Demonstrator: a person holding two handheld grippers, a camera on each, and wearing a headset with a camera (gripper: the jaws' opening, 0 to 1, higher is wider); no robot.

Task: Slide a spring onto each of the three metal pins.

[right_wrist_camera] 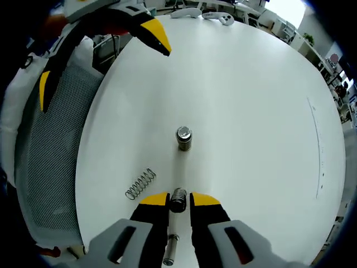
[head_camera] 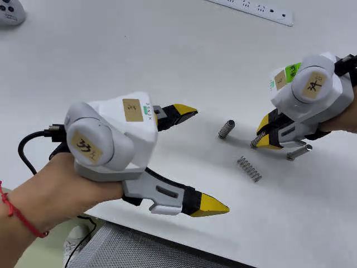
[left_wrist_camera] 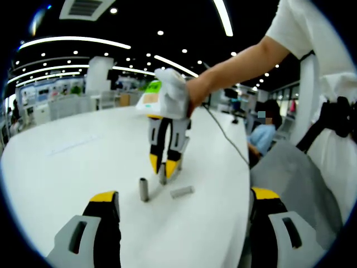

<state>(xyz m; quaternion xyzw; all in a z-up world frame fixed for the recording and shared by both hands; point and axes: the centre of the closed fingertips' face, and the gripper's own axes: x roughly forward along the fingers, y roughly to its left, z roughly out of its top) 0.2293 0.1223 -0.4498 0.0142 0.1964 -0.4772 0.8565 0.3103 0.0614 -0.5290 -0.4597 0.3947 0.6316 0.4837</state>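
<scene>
As they lie now, springs: three counted. One is on the upright pin (head_camera: 226,129), one loose spring (head_camera: 249,168) lies flat on the bench (head_camera: 139,56), and one held spring (right_wrist_camera: 178,199) is in the right tongs (head_camera: 261,140).
Pins: two told for sure. The upright pin stands in the open middle of the bench, with coils round its shaft and its head bare on top. A lying pin (head_camera: 299,152) is flat on the bench beneath the body of the right tongs. Whether a third pin sits inside the held spring cannot be told.
Right tongs: tips low at the bench, pinching the held spring between the yellow ends. In the right gripper view the lying pin shows between the two arms.
Left tongs (head_camera: 209,161): spread wide, holding nothing, at the near edge of the bench and pointed toward the right tongs.
Loose spring: between the two tongs, nearer the right one — apart from the upright pin, touching neither tongs.
Other things: one power strip (head_camera: 251,8) at the far edge; one controller (head_camera: 8,11) at the far left corner.
</scene>
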